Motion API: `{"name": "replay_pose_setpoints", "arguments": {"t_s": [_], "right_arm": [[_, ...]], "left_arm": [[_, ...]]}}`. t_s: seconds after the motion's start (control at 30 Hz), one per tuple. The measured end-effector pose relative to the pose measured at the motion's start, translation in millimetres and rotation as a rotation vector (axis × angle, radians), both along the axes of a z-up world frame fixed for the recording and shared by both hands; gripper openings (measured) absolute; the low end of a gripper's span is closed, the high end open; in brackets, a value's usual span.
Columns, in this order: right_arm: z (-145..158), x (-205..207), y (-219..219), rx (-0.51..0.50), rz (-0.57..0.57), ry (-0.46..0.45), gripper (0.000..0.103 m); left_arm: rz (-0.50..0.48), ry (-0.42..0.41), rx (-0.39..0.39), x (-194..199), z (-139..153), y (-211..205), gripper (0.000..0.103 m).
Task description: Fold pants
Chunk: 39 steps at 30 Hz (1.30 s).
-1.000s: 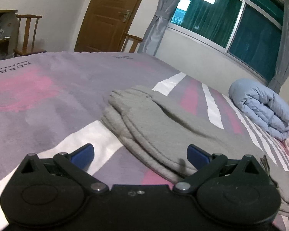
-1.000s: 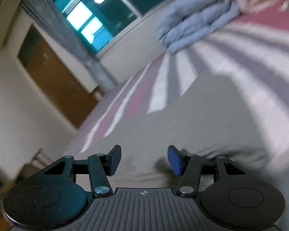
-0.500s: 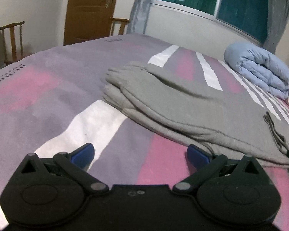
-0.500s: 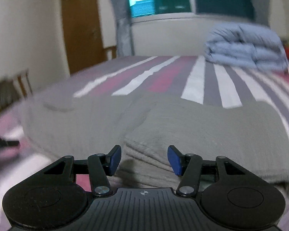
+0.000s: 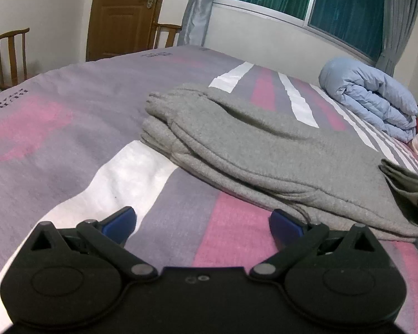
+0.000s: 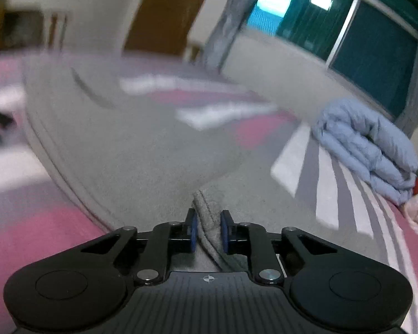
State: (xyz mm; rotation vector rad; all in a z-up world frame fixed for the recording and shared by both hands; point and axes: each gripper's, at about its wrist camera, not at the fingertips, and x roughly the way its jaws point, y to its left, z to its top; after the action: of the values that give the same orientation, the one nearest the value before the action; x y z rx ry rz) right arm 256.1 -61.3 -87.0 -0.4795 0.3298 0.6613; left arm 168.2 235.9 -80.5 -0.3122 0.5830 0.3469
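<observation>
Since a moment ago my right gripper [image 6: 208, 231] has just been closing its jaws and now pinches a thick edge of the folded grey fleece pants [image 6: 142, 150] between its blue pads. My left gripper [image 5: 202, 222] hangs with jaws wide apart over the striped pink-and-purple bedspread [image 5: 69, 128], the pants lying just ahead and right of them, a rolled pale-blue quilt [image 5: 370, 103] beyond.

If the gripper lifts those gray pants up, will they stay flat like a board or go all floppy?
Probably floppy. The gray pants lie in soft stacked folds on the bed, and the cloth bunches where the right gripper has just been closing its jaws on an edge. Lifted from that one spot, the rest would likely sag and unfold. The fleecy fabric looks unlikely to slip.
</observation>
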Motion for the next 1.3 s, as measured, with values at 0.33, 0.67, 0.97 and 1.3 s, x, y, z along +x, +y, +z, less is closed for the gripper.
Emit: {"name": "replay_pose_setpoints", "arguments": {"t_s": [0.33, 0.67, 0.97, 1.3], "right_arm": [[15, -15, -34, 0.191, 0.014, 0.099, 0.031], [4, 57, -166, 0.389, -0.421, 0.366, 0.022], [22, 36, -198, 0.539, -0.498, 0.21, 0.022], [12, 66, -188, 0.533, -0.435, 0.356, 0.022]], "left_arm": [[0.006, 0.003, 0.005, 2, 1, -1, 0.097], [0.019, 0.009, 0.02, 8, 2, -3, 0.097], [0.026, 0.021, 0.031, 12, 1, -4, 0.097], [0.049, -0.059, 0.048, 7, 9, -2, 0.097]]}}
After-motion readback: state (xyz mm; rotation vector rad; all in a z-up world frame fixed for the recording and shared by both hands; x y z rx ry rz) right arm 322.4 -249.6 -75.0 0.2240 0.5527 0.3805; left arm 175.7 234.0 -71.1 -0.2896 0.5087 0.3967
